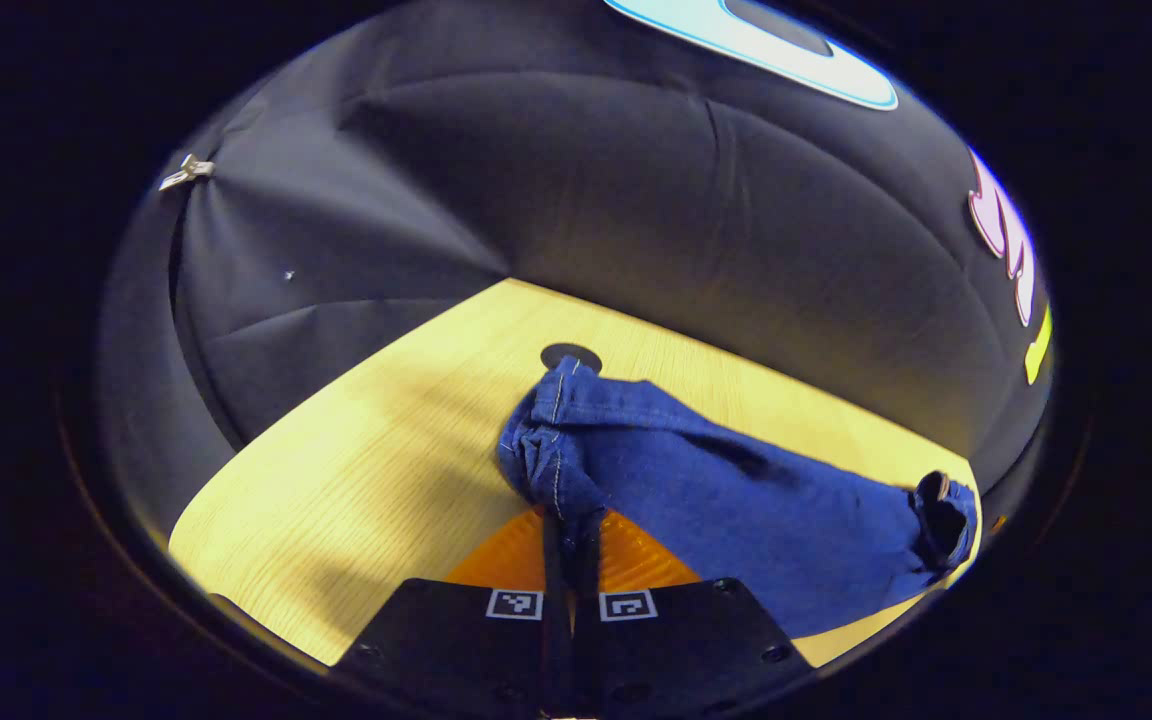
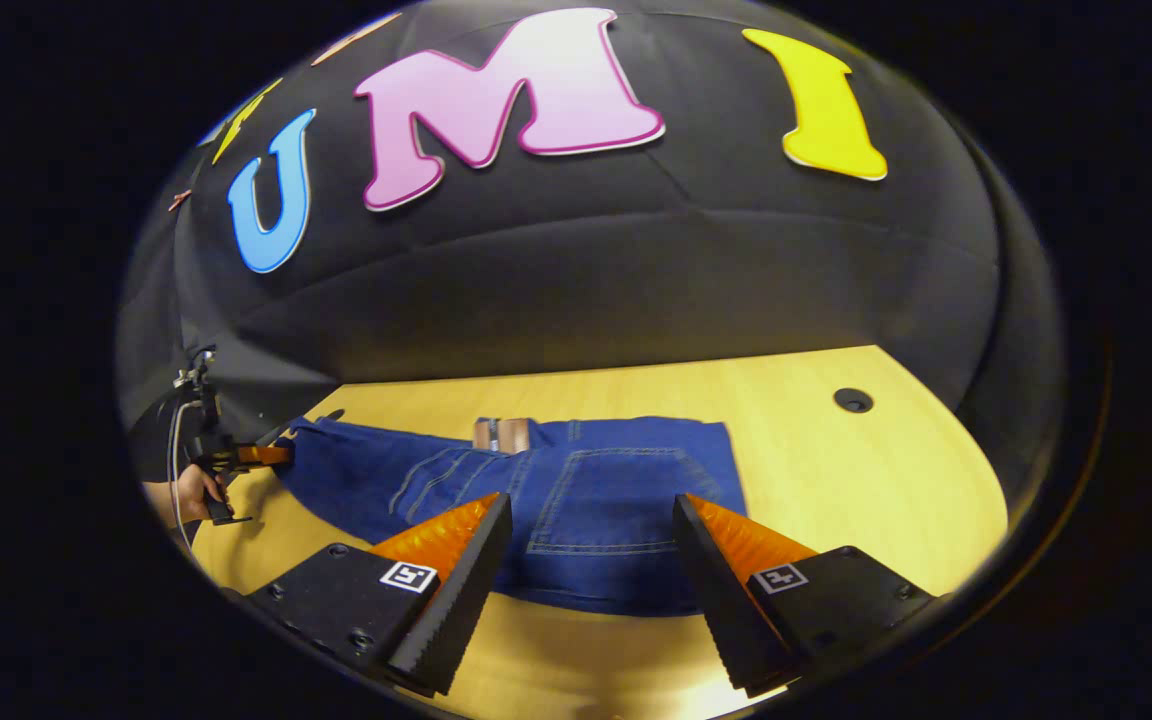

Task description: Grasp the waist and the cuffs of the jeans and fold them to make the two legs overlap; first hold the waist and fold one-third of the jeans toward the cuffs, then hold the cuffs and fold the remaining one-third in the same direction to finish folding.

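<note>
Blue jeans [image 2: 596,500] lie across the wooden table [image 2: 866,480], the seat end with a back pocket and a brown patch [image 2: 499,433] nearest my right gripper. My right gripper [image 2: 591,505] stands open just above the pocket, a finger on each side. The legs run off to the left, where a hand [image 2: 191,492] holds my left gripper [image 2: 241,456] at the cuffs. In the left gripper view, the left gripper [image 1: 571,525] is shut on the bunched cuff end of the jeans [image 1: 716,490], which stretch away to the right.
A round dark hole [image 2: 853,400] sits in the table to the right of the jeans; the same hole [image 1: 570,356] lies just beyond the cuffs. Black cloth wall [image 2: 586,290] closes the back of the table. Bare wood [image 1: 366,470] lies left of the cuffs.
</note>
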{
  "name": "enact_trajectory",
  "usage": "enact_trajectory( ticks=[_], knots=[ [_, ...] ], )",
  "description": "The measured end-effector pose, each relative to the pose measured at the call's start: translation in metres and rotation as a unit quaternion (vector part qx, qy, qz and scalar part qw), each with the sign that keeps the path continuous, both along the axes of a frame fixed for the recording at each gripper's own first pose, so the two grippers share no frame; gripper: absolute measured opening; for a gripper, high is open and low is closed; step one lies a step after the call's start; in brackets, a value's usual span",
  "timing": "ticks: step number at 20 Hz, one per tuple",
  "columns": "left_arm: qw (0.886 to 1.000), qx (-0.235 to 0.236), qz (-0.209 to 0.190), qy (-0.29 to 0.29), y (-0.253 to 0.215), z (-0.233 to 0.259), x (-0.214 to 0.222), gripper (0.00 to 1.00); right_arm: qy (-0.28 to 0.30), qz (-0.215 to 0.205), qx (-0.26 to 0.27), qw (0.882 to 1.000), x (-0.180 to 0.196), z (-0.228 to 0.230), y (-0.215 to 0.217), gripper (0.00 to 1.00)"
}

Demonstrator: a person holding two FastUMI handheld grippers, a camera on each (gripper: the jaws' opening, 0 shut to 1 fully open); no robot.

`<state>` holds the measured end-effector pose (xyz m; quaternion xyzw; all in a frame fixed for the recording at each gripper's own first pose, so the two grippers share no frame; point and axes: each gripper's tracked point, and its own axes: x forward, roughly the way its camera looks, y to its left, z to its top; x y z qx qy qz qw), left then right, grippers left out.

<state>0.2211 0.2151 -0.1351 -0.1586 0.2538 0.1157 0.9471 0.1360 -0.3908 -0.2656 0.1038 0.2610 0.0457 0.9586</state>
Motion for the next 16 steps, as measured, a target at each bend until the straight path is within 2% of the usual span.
enact_trajectory(
  ticks=[5,8,9,10,12,16],
  knots=[
    [0.998,0.024,-0.007,-0.062,-0.024,0.098,-0.017,0.06,-0.001,-0.043,-0.013,0.999,-0.008,0.023,-0.055,0.98],
    [0.994,0.061,-0.043,-0.074,-0.054,0.140,-0.027,0.06,-0.003,-0.069,-0.025,0.997,-0.021,0.033,-0.087,0.98],
    [0.992,0.075,-0.057,-0.079,-0.068,0.152,-0.030,0.02,-0.001,-0.076,-0.031,0.997,-0.026,0.037,-0.096,0.98],
    [0.990,0.081,-0.070,-0.087,-0.085,0.168,-0.029,0.06,-0.002,-0.084,-0.035,0.996,-0.030,0.042,-0.106,0.98],
    [0.987,0.076,-0.095,-0.105,-0.127,0.207,-0.026,0.06,-0.006,-0.100,-0.039,0.994,-0.039,0.052,-0.124,0.98],
    [0.978,0.063,-0.151,-0.128,-0.241,0.255,-0.004,0.06,-0.005,-0.129,-0.044,0.991,-0.062,0.071,-0.157,0.98]
  ],
)
